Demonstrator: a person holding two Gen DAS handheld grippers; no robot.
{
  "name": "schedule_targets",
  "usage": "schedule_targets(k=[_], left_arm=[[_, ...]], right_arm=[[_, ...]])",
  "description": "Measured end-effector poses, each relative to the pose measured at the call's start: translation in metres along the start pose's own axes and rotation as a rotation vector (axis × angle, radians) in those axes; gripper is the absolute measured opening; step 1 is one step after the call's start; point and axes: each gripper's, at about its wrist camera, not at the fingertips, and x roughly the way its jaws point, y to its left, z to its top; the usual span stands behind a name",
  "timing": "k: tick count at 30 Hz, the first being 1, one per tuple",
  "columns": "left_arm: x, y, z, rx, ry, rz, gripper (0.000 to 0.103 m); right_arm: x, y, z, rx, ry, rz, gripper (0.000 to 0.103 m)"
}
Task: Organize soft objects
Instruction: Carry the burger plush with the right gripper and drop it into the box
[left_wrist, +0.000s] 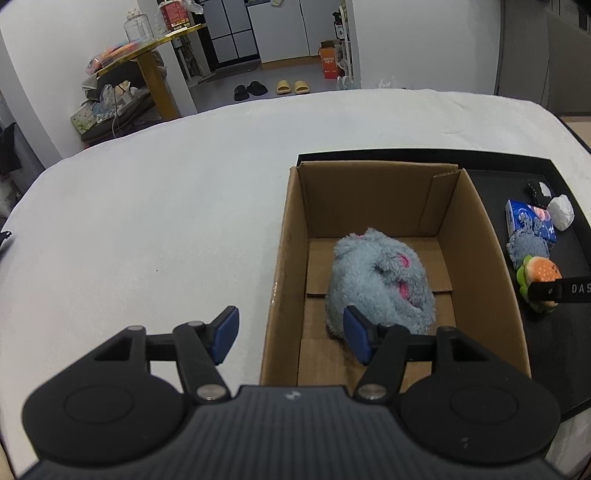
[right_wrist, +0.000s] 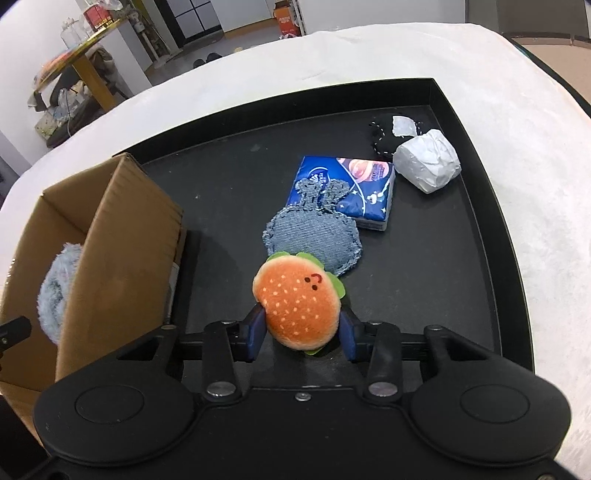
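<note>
Here, start from the biggest piece: the cardboard box (left_wrist: 373, 236) stands open on the left part of the black tray (right_wrist: 476, 236), stiff-walled and light, so it will slide if you knock its rim. Inside it lies the grey-blue plush (left_wrist: 380, 284), bulky and fluffy, already put away by the look of it. It would squash readily, so it needs no more care.

Next down, the tissue pack (right_wrist: 354, 192) rests flat near the middle of the tray. Its film looks slick, so you would take it across the narrow sides. The denim bunny patch (right_wrist: 314, 240) overlaps its near corner and touches the burger; it is thin and floppy, so pinch it at the body edge, not the ears. Beyond them sit the white wrapped lump (right_wrist: 428, 162) and a small black stitched piece (right_wrist: 384, 138), touching each other.

Your right gripper (right_wrist: 303, 328) has the burger plush (right_wrist: 299, 306) between its 2 pads, which press on the bun's sides, so it reads as a grip. The toy is light and springy. A hold across its widest middle should keep it from popping out.

Your left gripper (left_wrist: 291, 336) stands about half open and holds nothing, straddling the box's near-left wall.
</note>
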Motion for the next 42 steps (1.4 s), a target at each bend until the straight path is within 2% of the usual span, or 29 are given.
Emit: schedule_targets(k=[10, 21, 37, 42], left_arm=[[-0.005, 0.011, -0.001, -0.05, -0.02, -0.032, 0.061], [-0.008, 0.024, -0.004, -0.108, -0.041, -0.091, 0.061], [-0.011, 0.041, -0.009, -0.176, -0.083, -0.156, 0.06], [-0.008, 0.045, -0.009, -0.195, -0.081, -0.176, 0.06]], right_arm=[[-0.014, 0.004, -0.003, -0.011, -0.01, 0.027, 0.034], [-0.043, 0.02, 0.008, -0.039, -0.056, 0.037, 0.034], [-0.075, 0.08, 0.027, -0.119, -0.135, 0.056, 0.035], [-0.074, 0.102, 0.034, -0.146, -0.143, 0.063, 0.035]])
